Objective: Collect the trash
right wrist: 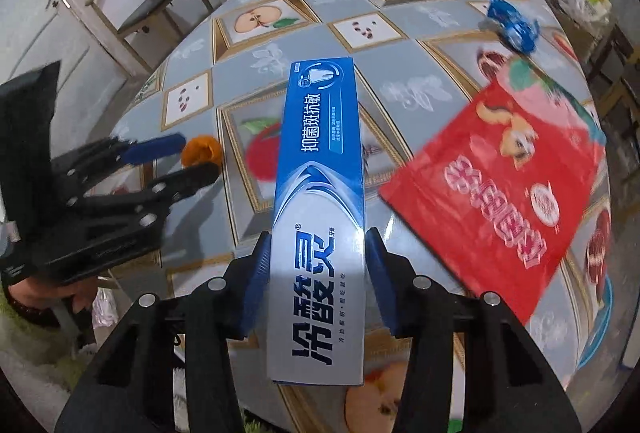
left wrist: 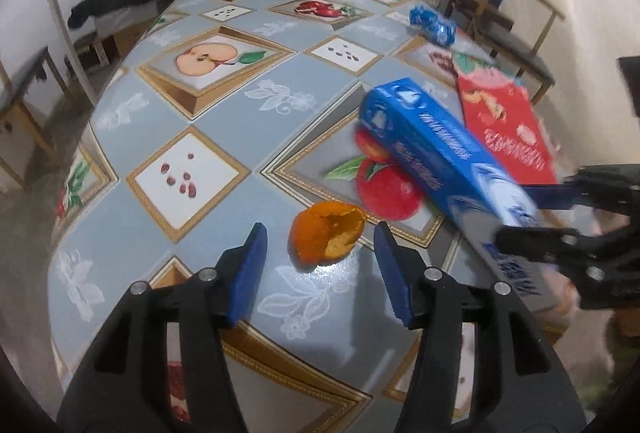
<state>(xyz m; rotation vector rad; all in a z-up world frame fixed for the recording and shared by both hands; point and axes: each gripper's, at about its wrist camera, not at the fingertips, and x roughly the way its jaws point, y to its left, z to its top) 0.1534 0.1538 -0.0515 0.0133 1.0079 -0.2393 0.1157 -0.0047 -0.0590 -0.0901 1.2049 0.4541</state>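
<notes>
Right wrist view is showing my right tool [right wrist: 316,265] clamping the near end of the blue toothpaste box [right wrist: 320,169] by its two long sides, the box jutting forward over the desk [right wrist: 192,49]. I am holding it close to one end, so most of its length is hanging out ahead of the pads, and I am judging that it could swing or slip in the grip if I turn my wrist quickly. Beside it on the right the red snack bag [right wrist: 500,185] is lying flat on the cloth, near enough that the box's far end could be sweeping it toward the edge. Further back a crumpled blue wrapper [right wrist: 512,25] is waiting, well apart from both. Left wrist view is showing my left tool [left wrist: 320,261] standing apart, its pads on either side of the orange peel [left wrist: 326,233] and not pressing it. The peel is curled and thin, so I am expecting it to crumple or skid on the glossy cloth if the pads are closing too high. My two tools are working near each other, and the box could be knocking my left fingers.
</notes>
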